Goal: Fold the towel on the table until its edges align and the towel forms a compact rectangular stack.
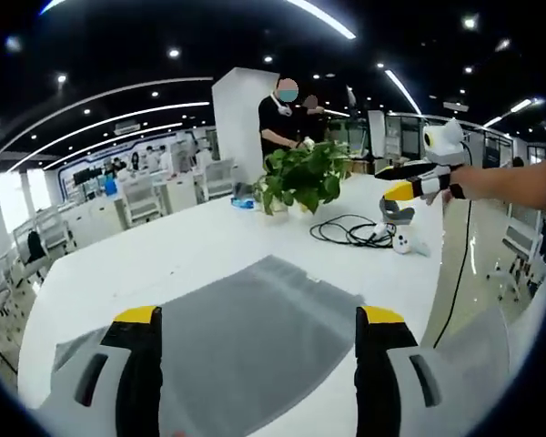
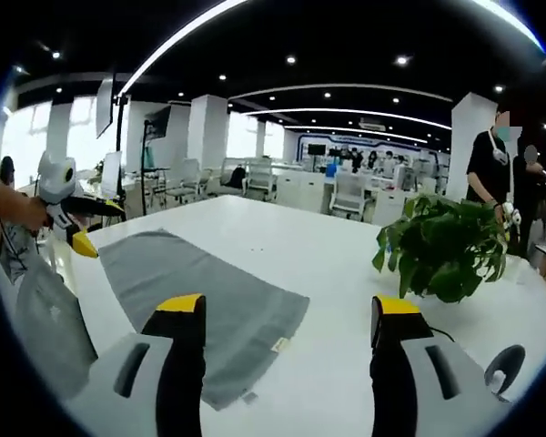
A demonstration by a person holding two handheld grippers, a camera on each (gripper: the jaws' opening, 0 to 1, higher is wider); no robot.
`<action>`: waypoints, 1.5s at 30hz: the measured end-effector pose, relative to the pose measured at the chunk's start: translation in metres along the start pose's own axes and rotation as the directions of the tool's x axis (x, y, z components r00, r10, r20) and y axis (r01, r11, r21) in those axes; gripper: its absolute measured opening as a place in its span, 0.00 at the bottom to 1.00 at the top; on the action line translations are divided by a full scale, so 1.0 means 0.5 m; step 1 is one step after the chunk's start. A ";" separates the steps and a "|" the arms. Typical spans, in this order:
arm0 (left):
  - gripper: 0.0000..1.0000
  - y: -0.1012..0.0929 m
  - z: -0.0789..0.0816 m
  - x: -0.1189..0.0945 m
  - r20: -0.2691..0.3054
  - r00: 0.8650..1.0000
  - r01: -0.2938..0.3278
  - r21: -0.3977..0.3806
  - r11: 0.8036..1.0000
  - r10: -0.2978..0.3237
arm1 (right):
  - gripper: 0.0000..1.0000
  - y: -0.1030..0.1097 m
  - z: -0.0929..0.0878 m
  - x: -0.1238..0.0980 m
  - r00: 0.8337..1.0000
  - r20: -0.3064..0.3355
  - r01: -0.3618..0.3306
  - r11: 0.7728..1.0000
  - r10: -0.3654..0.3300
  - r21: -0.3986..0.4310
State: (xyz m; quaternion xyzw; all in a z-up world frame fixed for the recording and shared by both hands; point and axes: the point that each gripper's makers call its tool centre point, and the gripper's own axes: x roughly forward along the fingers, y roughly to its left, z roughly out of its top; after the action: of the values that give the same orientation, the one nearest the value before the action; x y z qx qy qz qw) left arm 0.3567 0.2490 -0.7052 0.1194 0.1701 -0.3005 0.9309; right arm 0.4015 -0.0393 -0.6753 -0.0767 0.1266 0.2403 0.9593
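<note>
Your grey towel [image 2: 205, 296] lies flat and spread open on the white tabletop [image 2: 318, 264], one layer as far as you can tell, so the folding has not begun; this is the approach step.

Your left claw [image 1: 259, 328] hovers above the towel's near end with its yellow-tipped jaws set wide apart and nothing between them. Your right claw [image 2: 287, 314] is likewise spread and empty, held over the towel's edge where a small label shows at the hem. In the left gripper view, the right claw [image 1: 409, 189] hangs in the air well above the tabletop, so it has some way to drop.

Beyond the towel stand a potted plant [image 2: 450, 246] and a coil of black cable [image 1: 350, 232] with a small white device beside it, all well apart from the cloth. People stand past the far edge of the tabletop.

For the next move, you probably want each claw on a corner of the same short edge, low enough to pinch a single layer. The corners nearest you are partly hidden behind the jaws, so check their position before closing. Then carry that edge over to meet the opposite one.
</note>
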 end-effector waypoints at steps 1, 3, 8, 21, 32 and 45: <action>0.90 -0.009 0.002 0.007 -0.006 1.000 0.013 0.003 1.000 -0.013 | 0.74 -0.004 0.001 0.000 1.000 -0.001 0.002 1.000 -0.002 0.000; 0.90 -0.018 0.006 0.016 -0.007 1.000 0.028 0.000 1.000 -0.028 | 0.74 -0.016 0.005 0.001 1.000 -0.001 0.005 1.000 -0.005 -0.008; 0.89 -0.055 0.026 0.050 -0.009 0.997 0.075 0.033 0.997 -0.074 | 0.74 -0.053 0.011 0.004 1.000 -0.012 0.016 1.000 -0.016 -0.023; 0.89 -0.124 0.037 0.117 -0.032 0.988 0.152 0.047 0.987 -0.150 | 0.72 -0.133 0.010 0.058 0.998 -0.051 0.025 0.999 -0.026 -0.034; 0.89 -0.160 0.022 0.162 -0.070 0.977 0.205 0.065 0.977 -0.200 | 0.69 -0.133 -0.030 0.116 0.995 -0.101 -0.009 1.000 0.006 -0.029; 0.84 -0.214 -0.027 0.195 -0.138 0.950 0.294 0.103 0.950 -0.279 | 0.63 -0.109 -0.094 0.178 0.985 -0.165 -0.062 0.998 0.060 -0.004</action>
State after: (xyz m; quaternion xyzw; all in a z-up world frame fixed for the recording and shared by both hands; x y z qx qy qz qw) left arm 0.3636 0.1181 -0.7685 0.1683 0.2235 -0.4345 0.8561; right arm 0.4940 -0.0574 -0.7405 -0.0969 0.2065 0.2630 0.9374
